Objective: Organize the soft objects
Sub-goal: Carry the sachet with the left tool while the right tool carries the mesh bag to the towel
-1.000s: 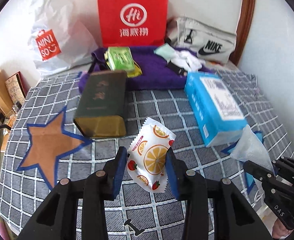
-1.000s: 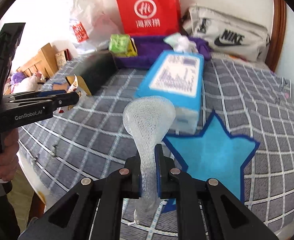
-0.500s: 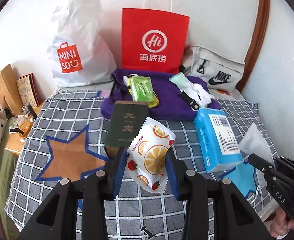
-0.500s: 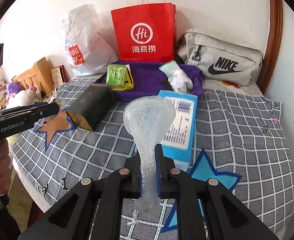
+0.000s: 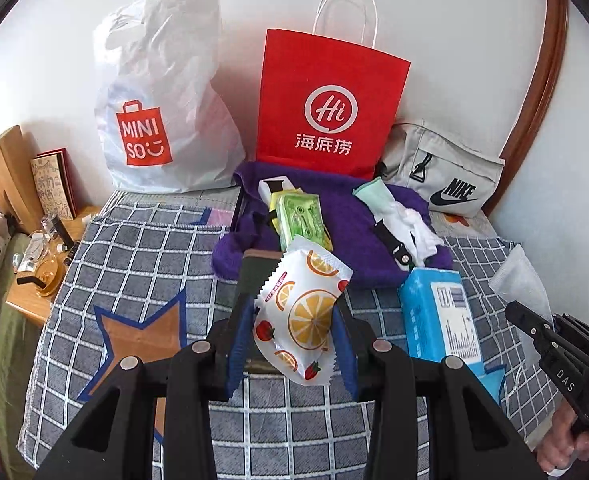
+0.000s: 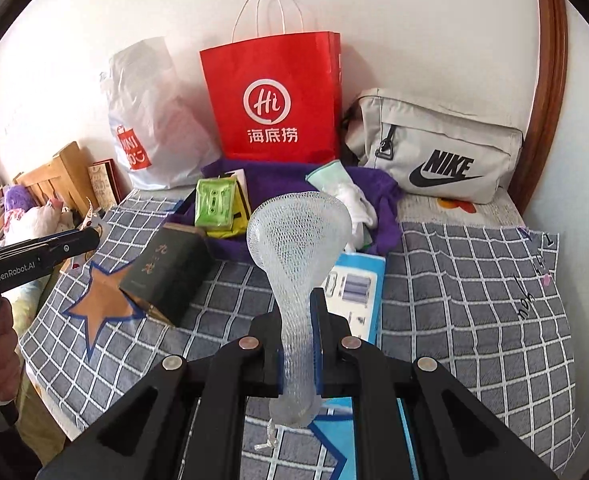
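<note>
Left gripper (image 5: 292,322) clamps snack packet (image 5: 300,316); right gripper (image 6: 298,344) pinches mesh sleeve (image 6: 298,256).

A home bedroom: a bed (image 5: 142,248) under a checked blanket against a white wall, a wooden nightstand (image 5: 34,300) with small bottles beside it, shopping bags (image 5: 326,108) and a Nike pouch (image 6: 438,152) at the wall.

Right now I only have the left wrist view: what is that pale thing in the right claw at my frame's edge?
Observer: A white mesh sleeve. The right claw is shut on its narrow neck, and the wide end flares upward.
Operator: My snack packet hides the dark box. Where is it?
Observer: The dark box lies on the checked cover, its near end at the orange star.
</note>
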A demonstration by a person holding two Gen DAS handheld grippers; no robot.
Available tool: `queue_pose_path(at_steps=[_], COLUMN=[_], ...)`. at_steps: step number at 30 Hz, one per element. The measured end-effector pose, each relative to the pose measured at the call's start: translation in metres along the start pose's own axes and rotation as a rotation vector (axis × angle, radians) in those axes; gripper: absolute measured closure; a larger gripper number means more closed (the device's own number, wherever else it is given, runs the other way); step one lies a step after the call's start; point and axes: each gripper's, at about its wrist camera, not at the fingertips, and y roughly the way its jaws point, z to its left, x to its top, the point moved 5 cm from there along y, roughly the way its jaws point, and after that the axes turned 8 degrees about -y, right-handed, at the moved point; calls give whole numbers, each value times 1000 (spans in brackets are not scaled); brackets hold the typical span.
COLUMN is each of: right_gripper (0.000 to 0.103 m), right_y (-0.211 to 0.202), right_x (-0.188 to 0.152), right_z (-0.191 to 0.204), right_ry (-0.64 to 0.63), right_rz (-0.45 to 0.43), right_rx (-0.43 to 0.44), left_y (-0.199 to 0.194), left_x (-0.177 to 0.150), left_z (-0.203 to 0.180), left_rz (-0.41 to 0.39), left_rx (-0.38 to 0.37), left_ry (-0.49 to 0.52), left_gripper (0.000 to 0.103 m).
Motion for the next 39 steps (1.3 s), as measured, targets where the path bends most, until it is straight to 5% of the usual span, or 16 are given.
queue_pose_path(at_steps=[8, 39], right_gripper=[93, 93], right_y=[23, 139], right_x=[31, 103], right_z=[-15, -38], right_ry=[36, 17], right_rz=[5, 50], right_rx=[21, 16], left_y=[26, 138], left_x=[26, 103], left_z=[-10, -39], left_rz=[34, 74], left_rx=[-52, -45], left_ry=[-18, 28], left_gripper=[66, 66])
